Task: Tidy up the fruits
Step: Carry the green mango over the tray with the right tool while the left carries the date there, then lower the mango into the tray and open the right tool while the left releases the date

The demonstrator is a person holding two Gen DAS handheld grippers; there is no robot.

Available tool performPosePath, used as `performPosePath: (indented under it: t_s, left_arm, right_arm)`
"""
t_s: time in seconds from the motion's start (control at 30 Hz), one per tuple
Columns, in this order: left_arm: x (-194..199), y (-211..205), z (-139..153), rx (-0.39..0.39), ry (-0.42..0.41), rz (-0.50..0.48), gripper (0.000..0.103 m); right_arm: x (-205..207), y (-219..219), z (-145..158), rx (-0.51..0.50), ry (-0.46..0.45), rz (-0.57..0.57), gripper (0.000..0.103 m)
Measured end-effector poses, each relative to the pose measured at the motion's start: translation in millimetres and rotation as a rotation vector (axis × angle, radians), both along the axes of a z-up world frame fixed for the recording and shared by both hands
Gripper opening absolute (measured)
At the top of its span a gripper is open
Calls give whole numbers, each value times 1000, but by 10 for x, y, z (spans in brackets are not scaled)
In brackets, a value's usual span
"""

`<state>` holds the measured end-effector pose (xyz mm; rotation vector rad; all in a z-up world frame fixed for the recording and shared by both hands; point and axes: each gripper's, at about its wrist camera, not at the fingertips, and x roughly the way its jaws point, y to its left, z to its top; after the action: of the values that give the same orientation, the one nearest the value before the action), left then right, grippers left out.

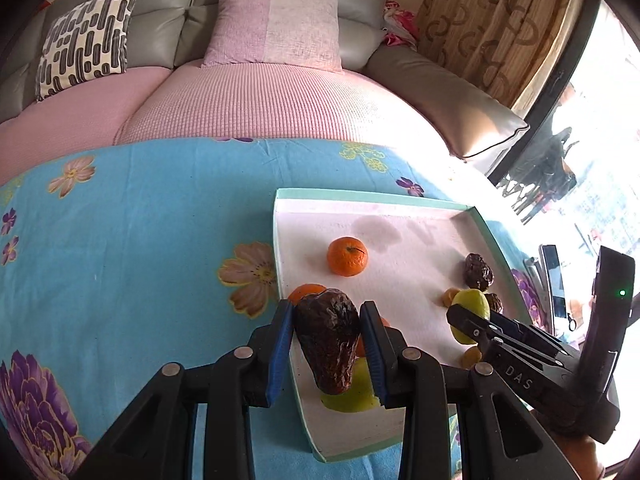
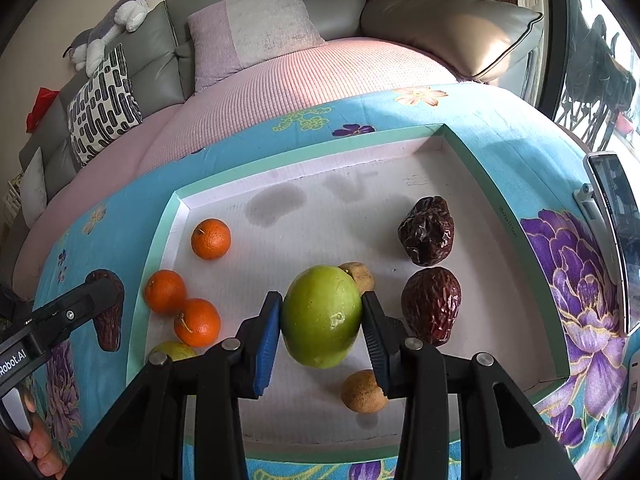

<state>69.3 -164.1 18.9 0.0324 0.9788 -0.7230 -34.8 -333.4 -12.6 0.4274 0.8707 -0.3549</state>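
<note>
My left gripper (image 1: 327, 312) is shut on a dark wrinkled date (image 1: 326, 352), held over the near left corner of the white tray with a mint rim (image 1: 360, 194). My right gripper (image 2: 321, 300) is shut on a green round fruit (image 2: 320, 316) above the tray's middle. In the tray (image 2: 280, 160) lie three oranges (image 2: 211, 239) (image 2: 165, 291) (image 2: 197, 322), two dates (image 2: 426, 230) (image 2: 431, 304), two small brown fruits (image 2: 363, 391) and a second green fruit (image 2: 174, 351), partly hidden.
The tray rests on a blue floral cloth (image 1: 140, 240) spread in front of a sofa with a pink cover (image 1: 260, 100) and cushions. A phone on a stand (image 2: 612, 236) is just right of the tray. A bright window is at the far right.
</note>
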Motion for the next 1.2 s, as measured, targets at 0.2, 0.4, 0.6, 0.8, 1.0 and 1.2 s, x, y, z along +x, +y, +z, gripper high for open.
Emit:
performPosePath:
  t_s: [0.2,0.4,0.6,0.8,1.0,1.2]
  left_arm:
    - [-29,-56,-189,29,40,-6,36]
    - [-12,-102,-318,53,63,-4,36]
    - [-16,-113,-363,49,77,-6,36]
    - [-21,-83,-349,42,80,-8,37]
    - [-84,-30,-337,21,76,-9,38]
    - [-165,5,-280,-1,66,-31,49]
  right_arm:
    - [16,10,-47,4,17,9,42]
    - [35,12,-103,5,42,14,42]
    - [47,36,-126,-7,59,20,42]
    - [57,63,-118,-24,72,22,42]
    - [11,86,-65,-50,67,19,42]
    - [-35,99,2,-73,58,10,43]
